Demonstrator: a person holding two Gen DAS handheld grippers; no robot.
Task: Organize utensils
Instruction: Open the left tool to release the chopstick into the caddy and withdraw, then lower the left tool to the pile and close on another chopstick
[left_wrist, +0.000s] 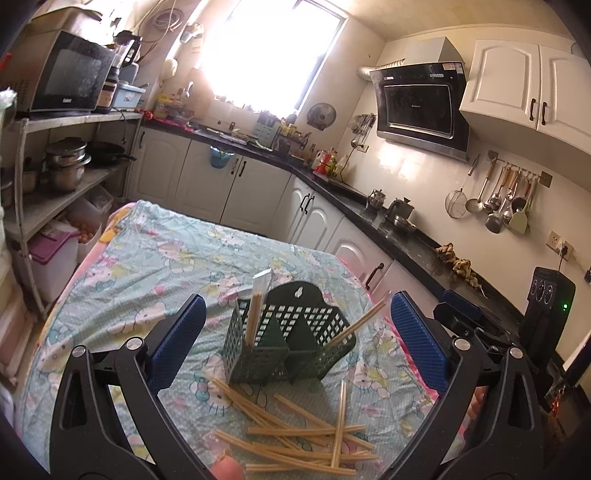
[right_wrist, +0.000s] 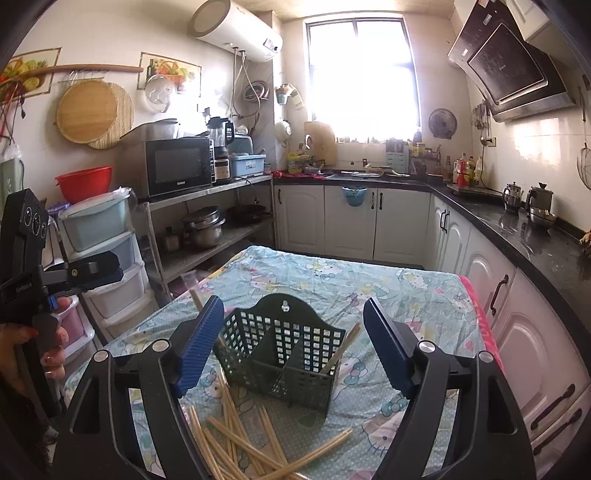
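Observation:
A dark green slotted utensil holder (left_wrist: 291, 339) (right_wrist: 282, 350) with three compartments stands on a table under a patterned cloth (left_wrist: 155, 258) (right_wrist: 332, 280). One chopstick (left_wrist: 255, 319) stands in its left compartment, another (left_wrist: 356, 323) (right_wrist: 341, 347) leans in its right one. Several loose wooden chopsticks (left_wrist: 306, 439) (right_wrist: 243, 439) lie in front of it. My left gripper (left_wrist: 295, 350) is open and empty, above the pile, facing the holder. My right gripper (right_wrist: 291, 347) is open and empty, its fingers either side of the holder. The left gripper also shows at the right wrist view's left edge (right_wrist: 92, 269).
A black counter (right_wrist: 517, 229) with kettles and white cabinets runs along the right and back. A metal shelf (right_wrist: 207, 221) with pots and a microwave stands left. Plastic drawers (right_wrist: 107, 258) stand at the table's left corner. The table's pink edge (right_wrist: 480, 310) is at right.

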